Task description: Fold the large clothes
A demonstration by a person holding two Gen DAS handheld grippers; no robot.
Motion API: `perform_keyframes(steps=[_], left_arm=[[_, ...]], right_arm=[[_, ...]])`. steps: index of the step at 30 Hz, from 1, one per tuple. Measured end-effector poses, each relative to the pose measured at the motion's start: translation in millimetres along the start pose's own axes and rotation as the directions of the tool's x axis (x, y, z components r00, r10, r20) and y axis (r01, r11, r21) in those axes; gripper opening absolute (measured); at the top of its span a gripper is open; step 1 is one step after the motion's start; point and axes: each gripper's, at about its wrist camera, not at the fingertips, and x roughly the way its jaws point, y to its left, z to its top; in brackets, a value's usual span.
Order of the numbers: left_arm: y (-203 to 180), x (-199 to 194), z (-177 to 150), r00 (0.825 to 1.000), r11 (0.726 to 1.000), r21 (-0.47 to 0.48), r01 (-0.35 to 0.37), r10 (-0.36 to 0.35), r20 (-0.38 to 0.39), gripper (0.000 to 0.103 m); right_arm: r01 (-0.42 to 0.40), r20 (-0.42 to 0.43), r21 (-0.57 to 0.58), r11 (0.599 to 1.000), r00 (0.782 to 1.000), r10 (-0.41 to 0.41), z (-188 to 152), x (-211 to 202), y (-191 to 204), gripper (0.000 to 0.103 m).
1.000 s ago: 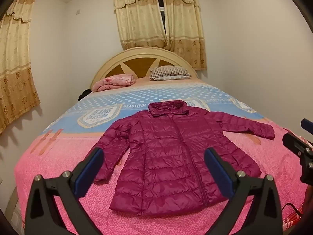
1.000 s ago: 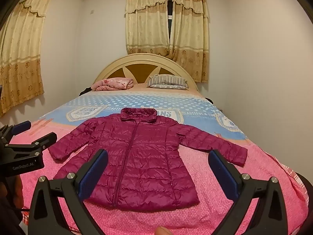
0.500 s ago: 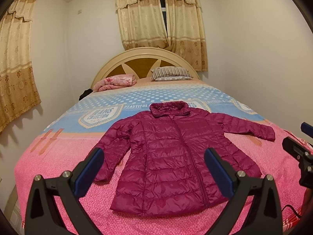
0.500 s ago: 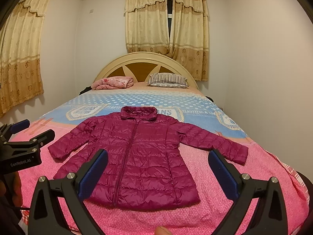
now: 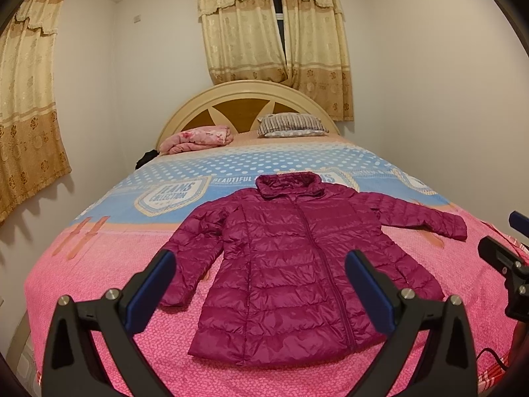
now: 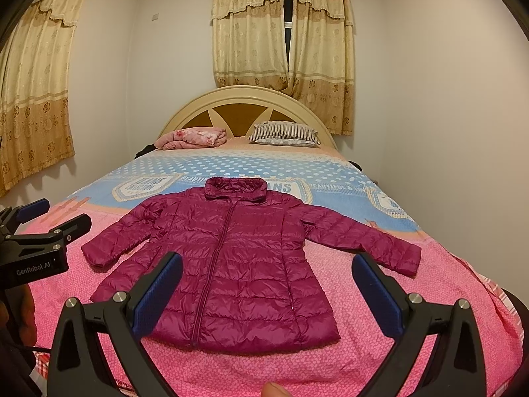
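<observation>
A: Barely anything changed over the last second; jacket (image 5: pixel 291 264) lies flat, zipped, sleeves spread, on the bed (image 5: pixel 82 281), same as before. Folding not begun

B: Tools?

A: Left tool (image 5: pixel 261 294) spread wide, empty, hovering short of the hem. Right tool (image 6: pixel 267 294) likewise wide apart, touching nothing
</observation>
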Motion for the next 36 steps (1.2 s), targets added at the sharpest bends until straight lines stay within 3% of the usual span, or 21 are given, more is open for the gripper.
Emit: perform_keyframes(steps=[36], left_arm=[[3.6, 1.2, -1.4, 1.000, 1.000, -0.005, -0.002, 0.002, 0.002, 0.103]], right_arm=[[-0.022, -0.008, 0.005, 1.000, 1.000, 0.022, -4.0, 2.5, 3.7, 0.102]])
